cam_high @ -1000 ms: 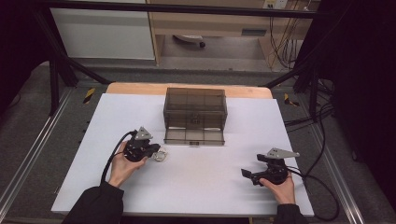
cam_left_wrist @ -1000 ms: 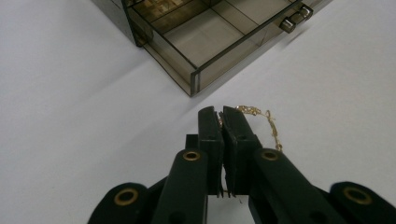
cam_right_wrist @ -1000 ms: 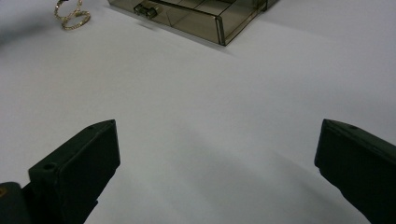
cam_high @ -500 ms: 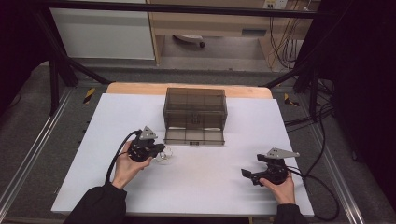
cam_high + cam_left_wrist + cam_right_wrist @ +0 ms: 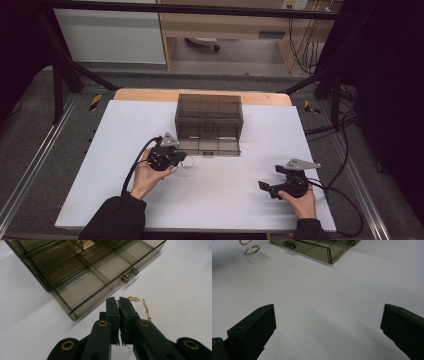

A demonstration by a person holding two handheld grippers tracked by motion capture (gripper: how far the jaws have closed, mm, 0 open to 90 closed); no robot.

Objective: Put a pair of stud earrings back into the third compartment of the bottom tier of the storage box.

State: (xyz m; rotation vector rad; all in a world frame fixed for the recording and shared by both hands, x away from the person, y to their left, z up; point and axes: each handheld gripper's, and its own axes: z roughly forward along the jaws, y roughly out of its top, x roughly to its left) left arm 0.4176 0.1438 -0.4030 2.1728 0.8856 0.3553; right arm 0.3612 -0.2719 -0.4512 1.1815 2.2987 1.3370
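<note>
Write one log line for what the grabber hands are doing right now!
left gripper: shut on thin gold chain | smoky clear plastic drawer box: drawer open | right gripper: open, holding nothing

A: How is the scene lit in the high view?

B: The white table point(image 5: 210, 200) is evenly lit from overhead; the surroundings are left dim, and the frame's corners are nearly black. Mild softness and grain are noted throughout.

A: And the gripper views?

B: In the left gripper view, a soft shadow is cast beneath the smoked box point(image 5: 82, 270), and pale glare is seen on its panels. The near black metal is rendered slightly out of focus. In the right gripper view, broad diffuse shadows are thrown across the table, and the far edge is blurred
</note>
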